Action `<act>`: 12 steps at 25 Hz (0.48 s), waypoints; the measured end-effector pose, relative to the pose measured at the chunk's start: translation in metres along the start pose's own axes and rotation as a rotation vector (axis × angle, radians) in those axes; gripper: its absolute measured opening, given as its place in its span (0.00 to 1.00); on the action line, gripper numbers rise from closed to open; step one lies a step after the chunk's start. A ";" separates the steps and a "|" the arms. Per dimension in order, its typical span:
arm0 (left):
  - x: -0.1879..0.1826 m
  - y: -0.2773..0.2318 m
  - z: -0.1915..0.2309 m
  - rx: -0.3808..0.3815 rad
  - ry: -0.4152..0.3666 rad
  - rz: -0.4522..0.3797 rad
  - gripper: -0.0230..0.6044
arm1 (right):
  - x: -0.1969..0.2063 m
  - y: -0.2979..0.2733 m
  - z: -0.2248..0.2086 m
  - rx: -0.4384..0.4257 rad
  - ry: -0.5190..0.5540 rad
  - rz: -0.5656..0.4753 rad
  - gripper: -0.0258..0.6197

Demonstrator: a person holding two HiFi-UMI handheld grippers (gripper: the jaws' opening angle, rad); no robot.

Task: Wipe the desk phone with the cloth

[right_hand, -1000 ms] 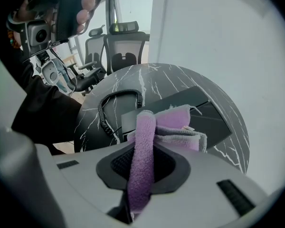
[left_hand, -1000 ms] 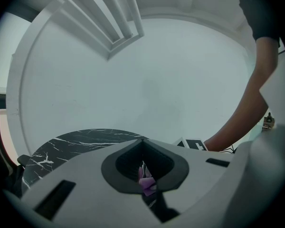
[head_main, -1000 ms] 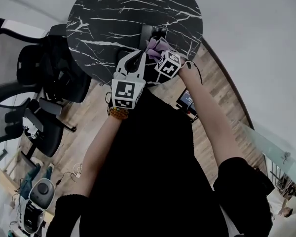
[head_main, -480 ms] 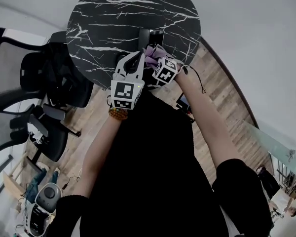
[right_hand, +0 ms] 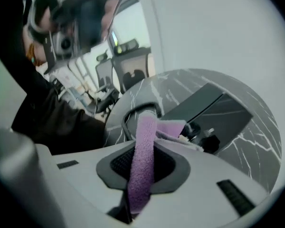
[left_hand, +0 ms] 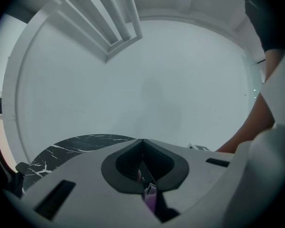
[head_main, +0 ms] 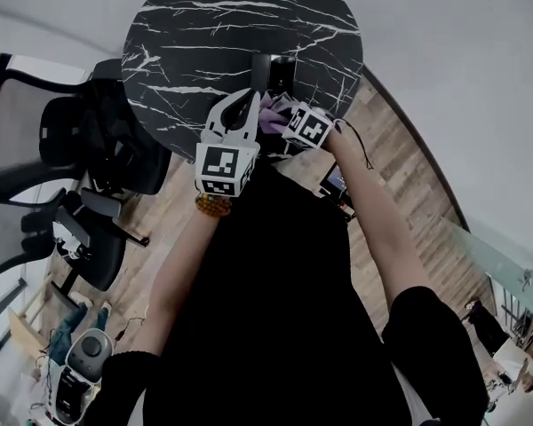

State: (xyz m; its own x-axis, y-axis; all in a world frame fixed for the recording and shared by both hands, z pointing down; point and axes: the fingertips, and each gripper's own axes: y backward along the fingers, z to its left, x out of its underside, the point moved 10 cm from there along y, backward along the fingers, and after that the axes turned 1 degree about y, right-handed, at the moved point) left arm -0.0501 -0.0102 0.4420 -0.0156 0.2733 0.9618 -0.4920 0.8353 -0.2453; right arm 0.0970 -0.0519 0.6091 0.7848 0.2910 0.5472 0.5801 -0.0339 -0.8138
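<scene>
Right now both grippers share the purple cloth [right_hand: 143, 165], right gripper [right_hand: 145, 148] jaws clamped on a thick fold, left gripper [left_hand: 142, 146] jaws closed on a sliver, probably bunching a wiping edge for the desk phone [head_main: 274, 67] at 12 o'clock on the marble table [head_main: 195, 25].
</scene>
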 end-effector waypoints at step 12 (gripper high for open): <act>-0.032 0.009 -0.004 0.022 -0.037 -0.064 0.06 | -0.098 0.187 0.014 0.399 0.023 -0.668 0.13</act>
State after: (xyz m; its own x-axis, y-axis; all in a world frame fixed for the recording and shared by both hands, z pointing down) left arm -0.0509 -0.0098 0.4083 -0.0158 0.2014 0.9794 -0.5122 0.8396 -0.1810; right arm 0.1256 -0.0736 0.4011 0.3031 0.1081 0.9468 0.8126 0.4897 -0.3160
